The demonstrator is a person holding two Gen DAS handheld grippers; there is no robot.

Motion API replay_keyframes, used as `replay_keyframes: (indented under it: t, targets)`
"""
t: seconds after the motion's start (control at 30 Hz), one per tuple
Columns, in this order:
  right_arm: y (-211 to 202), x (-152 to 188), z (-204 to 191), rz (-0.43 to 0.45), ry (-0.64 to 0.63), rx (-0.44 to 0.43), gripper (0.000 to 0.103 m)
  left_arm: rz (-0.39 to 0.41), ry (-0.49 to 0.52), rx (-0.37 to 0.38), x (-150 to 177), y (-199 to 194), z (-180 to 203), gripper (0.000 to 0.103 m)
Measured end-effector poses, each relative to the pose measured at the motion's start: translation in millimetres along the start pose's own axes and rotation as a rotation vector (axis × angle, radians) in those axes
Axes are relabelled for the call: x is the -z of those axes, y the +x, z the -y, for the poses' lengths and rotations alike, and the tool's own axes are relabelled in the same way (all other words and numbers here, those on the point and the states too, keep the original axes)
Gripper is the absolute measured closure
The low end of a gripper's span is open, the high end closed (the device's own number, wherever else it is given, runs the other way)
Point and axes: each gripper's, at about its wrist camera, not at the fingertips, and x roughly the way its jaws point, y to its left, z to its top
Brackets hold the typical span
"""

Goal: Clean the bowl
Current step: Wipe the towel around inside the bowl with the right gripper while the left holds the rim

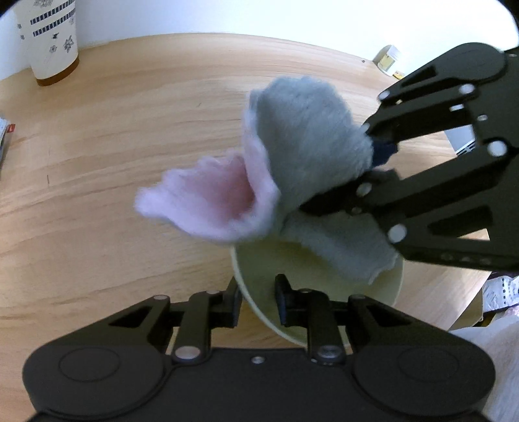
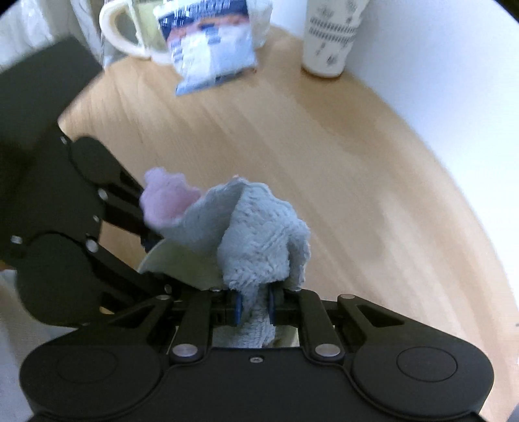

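A pale yellow-green bowl [image 1: 311, 269] stands on the wooden table [image 1: 113, 146]. My left gripper [image 1: 258, 292] is shut on its near rim, one finger outside the wall and one inside. From the right, my right gripper [image 1: 379, 155] is shut on a fluffy cloth [image 1: 308, 136], grey on one side and pink on the other. The cloth hangs over the bowl, its lower grey fold dipping inside. In the right wrist view the cloth [image 2: 259, 240] bunches up from my right gripper [image 2: 254, 305], covering part of the bowl [image 2: 175, 263]. The left gripper's fingertips are hidden there.
A patterned paper cup [image 1: 48, 39] stands at the table's far corner by the wall, seen too as the cup [image 2: 327, 35]. A cream mug [image 2: 123, 29] and a blue-white packet [image 2: 214, 48] sit at the back. A small jar [image 1: 387, 60] is near the rounded far edge.
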Motion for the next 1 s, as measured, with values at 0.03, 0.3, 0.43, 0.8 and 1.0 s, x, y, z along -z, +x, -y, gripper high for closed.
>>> replay_keyframes:
  t: [0.03, 0.3, 0.43, 0.8, 1.0]
  targets:
    - [-2.4, -0.1, -1.2, 0.007, -0.006, 0.012, 0.088, 0.001, -0.002, 0.002, 0.4, 0.0, -0.3, 0.081]
    - [15.8, -4.5, -9.1, -0.029, -0.022, 0.056, 0.09, 0.01, -0.015, 0.027, 2.8, -0.6, -4.7, 0.08]
    - [31.3, -5.3, -5.0, -0.071, 0.016, 0.023, 0.09, 0.013, -0.02, 0.035, 3.3, -0.6, -5.9, 0.079]
    - [51.2, -16.1, -7.1, -0.131, 0.047, -0.005, 0.089, 0.014, -0.036, 0.032, 3.8, -2.2, -10.5, 0.078]
    - [18.5, -14.8, 0.3, -0.064, 0.098, 0.04, 0.089, 0.011, -0.055, 0.035, 4.5, 1.3, -11.2, 0.078]
